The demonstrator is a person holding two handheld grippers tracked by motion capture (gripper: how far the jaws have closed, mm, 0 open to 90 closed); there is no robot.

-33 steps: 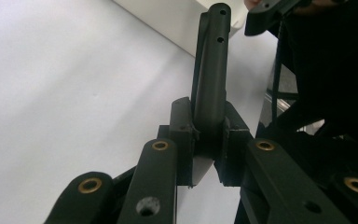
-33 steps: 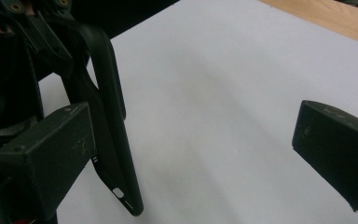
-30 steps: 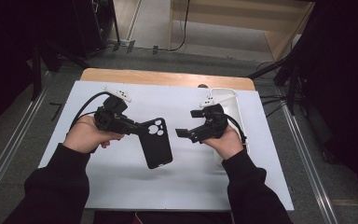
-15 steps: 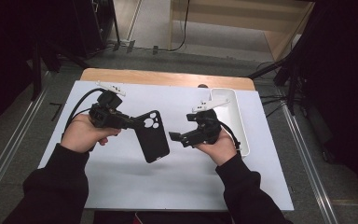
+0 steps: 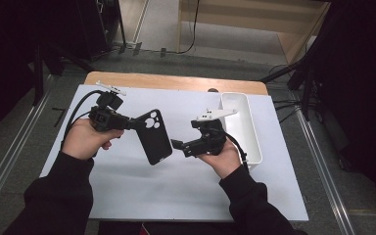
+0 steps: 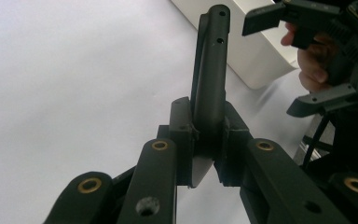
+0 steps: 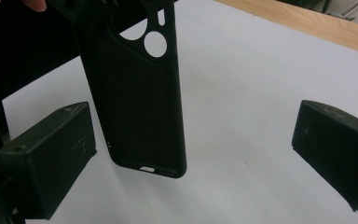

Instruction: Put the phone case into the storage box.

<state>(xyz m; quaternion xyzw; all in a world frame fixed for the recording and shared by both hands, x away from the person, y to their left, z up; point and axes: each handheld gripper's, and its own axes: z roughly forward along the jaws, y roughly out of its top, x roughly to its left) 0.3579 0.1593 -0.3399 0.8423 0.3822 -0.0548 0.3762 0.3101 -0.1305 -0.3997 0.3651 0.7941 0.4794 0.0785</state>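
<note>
White matte board (image 5: 127, 196) over wood tabletop (image 5: 176, 82), open space front and left. Rectangular white plastic tray (image 5: 247, 132) at right edge. Left gripper (image 5: 127, 122) clamped on black matte phone case (image 5: 154, 139), held above board. Right gripper (image 5: 176, 145) jaws apart, near case's lower end.

Matt black plastic over a smooth white sheet

The phone case (image 7: 140, 93) looks like matt, finely grained black plastic or rubber; the jaw pads at the lower corners are scuffed black plastic. The table sheet (image 5: 142, 191) is smooth matt white, with bare wood (image 5: 176, 82) along the top edge and a glossy white plastic tray (image 5: 252, 142).
</note>
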